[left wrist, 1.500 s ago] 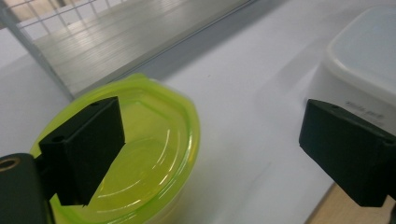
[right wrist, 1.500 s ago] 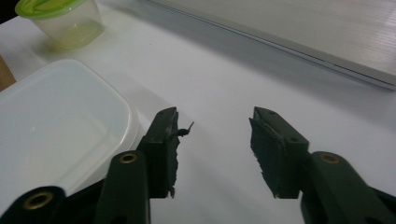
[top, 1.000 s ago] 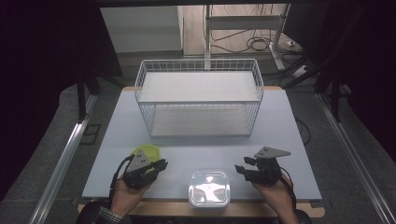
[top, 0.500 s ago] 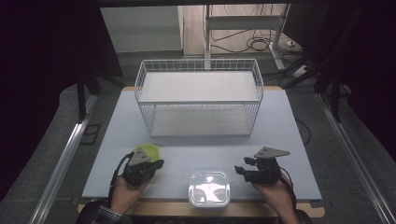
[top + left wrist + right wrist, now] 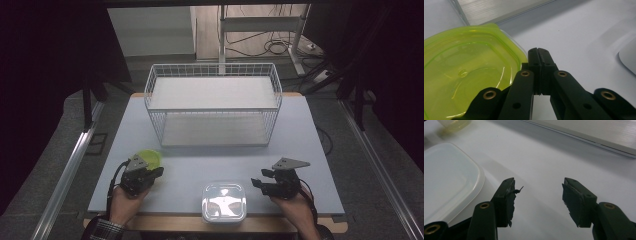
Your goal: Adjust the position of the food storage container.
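Left claw [image 5: 539, 53] nearer now, beside translucent lime container [image 5: 466, 75] (glossy, octagonal).

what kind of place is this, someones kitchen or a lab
Most likely a lab or recording workspace, not a kitchen: a bare white table bordered by metal rails, cables on the floor behind, and dark curtains at the sides.

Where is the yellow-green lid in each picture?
High view: the yellow-green lid lies at the lower left, just ahead of the left gripper.
Left gripper view: it fills the left side, beside the shut jaws.
Right gripper view: a pale yellow bit shows at the top left edge.
Shared landmark: the white container.
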Action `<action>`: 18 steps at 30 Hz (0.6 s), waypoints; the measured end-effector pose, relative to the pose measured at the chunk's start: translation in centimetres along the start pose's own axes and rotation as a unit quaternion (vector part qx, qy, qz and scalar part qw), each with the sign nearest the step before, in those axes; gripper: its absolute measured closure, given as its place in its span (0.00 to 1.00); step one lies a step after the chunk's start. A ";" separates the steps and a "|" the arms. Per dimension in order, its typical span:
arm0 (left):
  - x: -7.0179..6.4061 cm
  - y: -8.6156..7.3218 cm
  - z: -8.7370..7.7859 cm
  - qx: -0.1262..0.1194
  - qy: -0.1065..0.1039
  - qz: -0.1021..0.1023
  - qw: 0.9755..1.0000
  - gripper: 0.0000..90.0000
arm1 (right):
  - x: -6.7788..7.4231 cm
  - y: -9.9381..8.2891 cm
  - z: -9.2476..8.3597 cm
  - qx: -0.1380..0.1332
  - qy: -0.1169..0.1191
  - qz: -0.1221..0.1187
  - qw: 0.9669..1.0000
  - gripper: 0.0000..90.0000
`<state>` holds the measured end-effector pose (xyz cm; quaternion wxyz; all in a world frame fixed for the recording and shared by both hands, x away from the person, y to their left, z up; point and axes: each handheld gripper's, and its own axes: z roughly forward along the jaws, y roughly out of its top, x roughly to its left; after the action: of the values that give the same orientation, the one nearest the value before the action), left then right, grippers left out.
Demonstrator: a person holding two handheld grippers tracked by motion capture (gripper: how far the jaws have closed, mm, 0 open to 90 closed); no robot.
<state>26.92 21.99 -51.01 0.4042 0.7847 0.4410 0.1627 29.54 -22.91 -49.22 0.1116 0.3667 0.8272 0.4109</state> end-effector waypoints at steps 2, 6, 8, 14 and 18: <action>-0.1 0.0 0.0 0.001 0.002 0.002 1.000 0.99 | 0.0 0.0 0.0 0.000 0.001 0.001 1.000 0.49; -0.7 0.0 -0.1 -0.001 -0.013 0.007 1.000 0.99 | 0.1 0.0 0.0 0.003 0.002 0.003 1.000 0.49; -1.7 -0.1 -0.4 -0.007 -0.033 0.022 0.999 0.99 | 0.3 -0.1 -0.1 0.006 0.004 0.003 1.000 0.55; -4.2 -0.4 -0.8 -0.014 -0.067 0.050 0.996 0.98 | 1.4 -0.2 -0.7 0.018 0.016 -0.016 1.000 0.84; -5.8 -0.9 -1.1 -0.007 -0.085 0.076 0.993 0.97 | 2.4 -0.4 -1.1 0.027 0.036 -0.035 0.998 0.99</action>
<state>22.49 17.99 -50.45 0.4326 0.8238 0.3431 0.1282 27.13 -22.02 -48.52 0.0861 0.3249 0.8540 0.3972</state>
